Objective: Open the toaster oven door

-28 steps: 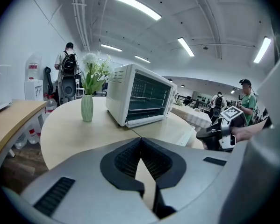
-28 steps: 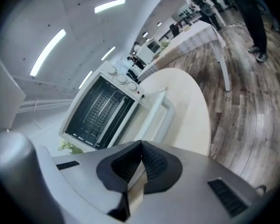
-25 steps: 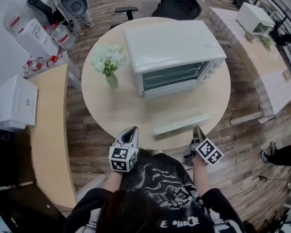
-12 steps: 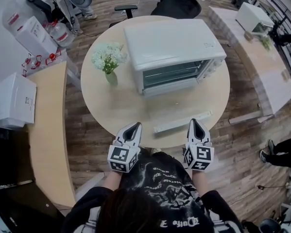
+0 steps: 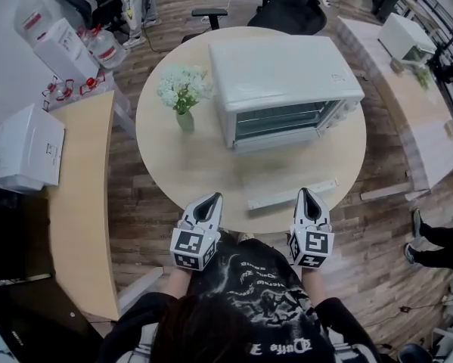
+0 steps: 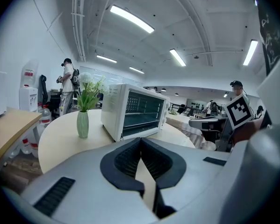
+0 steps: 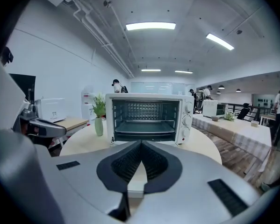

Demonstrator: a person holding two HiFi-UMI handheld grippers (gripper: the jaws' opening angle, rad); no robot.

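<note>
The white toaster oven [image 5: 287, 74] stands on the round wooden table [image 5: 181, 165]. Its door hangs open and lies flat toward me, the pale handle bar [image 5: 290, 193] near the table's front edge. The right gripper view looks straight into the oven [image 7: 147, 118], where an empty rack and tray show. My left gripper [image 5: 209, 200] rests at the front edge, shut and empty. My right gripper [image 5: 307, 194] is shut too, holds nothing, and its tip sits just right of the handle bar. The left gripper view shows the oven [image 6: 135, 111] at an angle beyond my left gripper [image 6: 140, 140].
A green vase of white flowers [image 5: 182, 97] stands left of the oven. A curved wooden bench [image 5: 79, 203] with a white box [image 5: 26, 153] runs along the left. A long table [image 5: 408, 89] with another oven is at the right. An office chair [image 5: 211, 13] is behind.
My right gripper has swung from a tilted pose beside my body to point straight at the oven, level with the left one. The left gripper has barely moved.
</note>
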